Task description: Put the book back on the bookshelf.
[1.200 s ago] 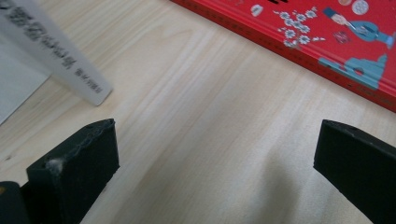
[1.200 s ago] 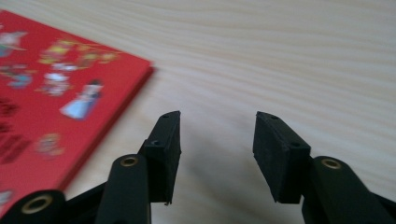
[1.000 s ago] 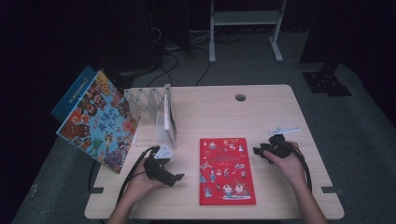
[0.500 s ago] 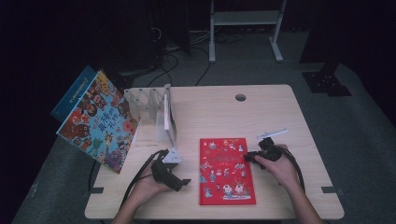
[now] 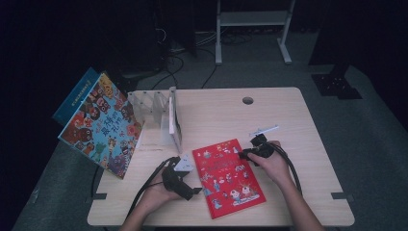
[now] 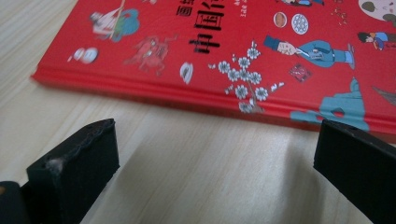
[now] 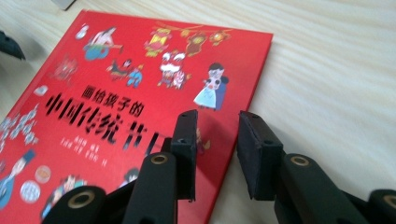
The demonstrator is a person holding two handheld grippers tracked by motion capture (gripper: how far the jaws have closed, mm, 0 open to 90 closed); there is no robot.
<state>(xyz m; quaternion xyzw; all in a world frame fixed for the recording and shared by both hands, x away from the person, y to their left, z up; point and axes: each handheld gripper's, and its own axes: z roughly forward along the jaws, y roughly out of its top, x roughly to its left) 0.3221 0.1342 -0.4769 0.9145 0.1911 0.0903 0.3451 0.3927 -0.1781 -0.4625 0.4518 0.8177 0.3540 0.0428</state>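
Observation:
A red picture book [image 5: 228,175] lies flat on the wooden table, front centre. My left gripper [image 5: 192,191] sits low on the table just left of the book's spine. In the left gripper view its jaws stand wide open [image 6: 215,158] facing the red book's spine edge [image 6: 224,100], a short gap away. My right gripper [image 5: 243,154] is at the book's upper right edge. In the right gripper view the jaws [image 7: 217,140] hover over the red book's [image 7: 116,107] right edge, only narrowly apart, with nothing clamped between the pads [image 7: 187,144].
A clear book stand [image 5: 154,113] holding an upright white book [image 5: 174,120] is at the back left. A large colourful book [image 5: 98,125] leans off the table's left edge. A small white stick [image 5: 263,130] lies behind my right hand. A cable hole [image 5: 248,100] sits farther back.
My right gripper has moved left from the table's right side onto the book's right edge. My left gripper has slid right, closer to the spine.

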